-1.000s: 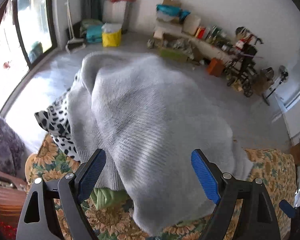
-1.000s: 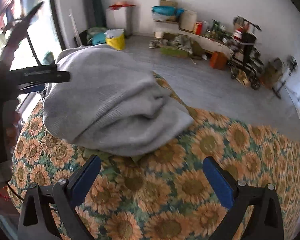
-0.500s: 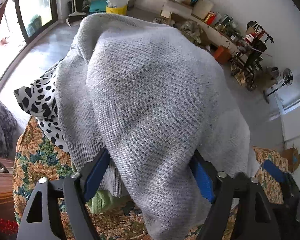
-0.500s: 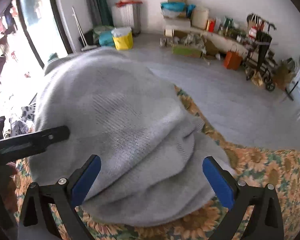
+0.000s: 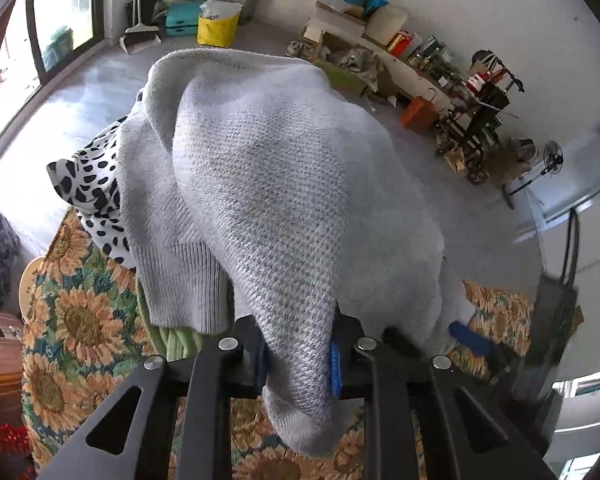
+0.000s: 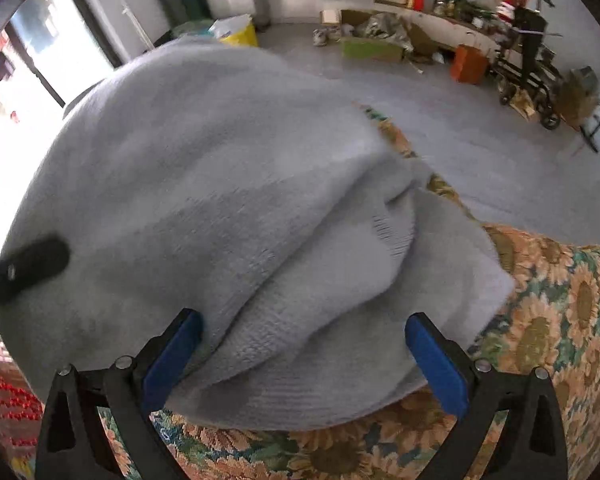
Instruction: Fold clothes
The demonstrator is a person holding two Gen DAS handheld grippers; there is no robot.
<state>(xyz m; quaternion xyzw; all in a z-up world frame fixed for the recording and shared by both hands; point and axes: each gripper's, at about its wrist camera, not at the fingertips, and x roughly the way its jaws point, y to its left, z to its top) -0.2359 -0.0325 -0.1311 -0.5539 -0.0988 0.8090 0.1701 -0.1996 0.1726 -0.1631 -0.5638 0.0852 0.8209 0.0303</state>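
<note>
On the sunflower cloth (image 5: 72, 320), the grey sweater (image 5: 268, 184) lies heaped, lengthwise away from view.

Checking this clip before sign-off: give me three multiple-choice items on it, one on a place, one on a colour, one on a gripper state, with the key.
1. Where does the spotted cloth lie? A on the floor; B under the sweater's left side; C in the yellow bag.
2. Colour of the sweater? A grey; B green; C orange.
3. The left gripper is: A wide open; B out of view; C shut on a sweater fold.

Key: B, it pokes out from beneath the knit; A, pale grey knit in both views; C, the jaws have just closed and pinch the fold, while the right gripper stands open.
</note>
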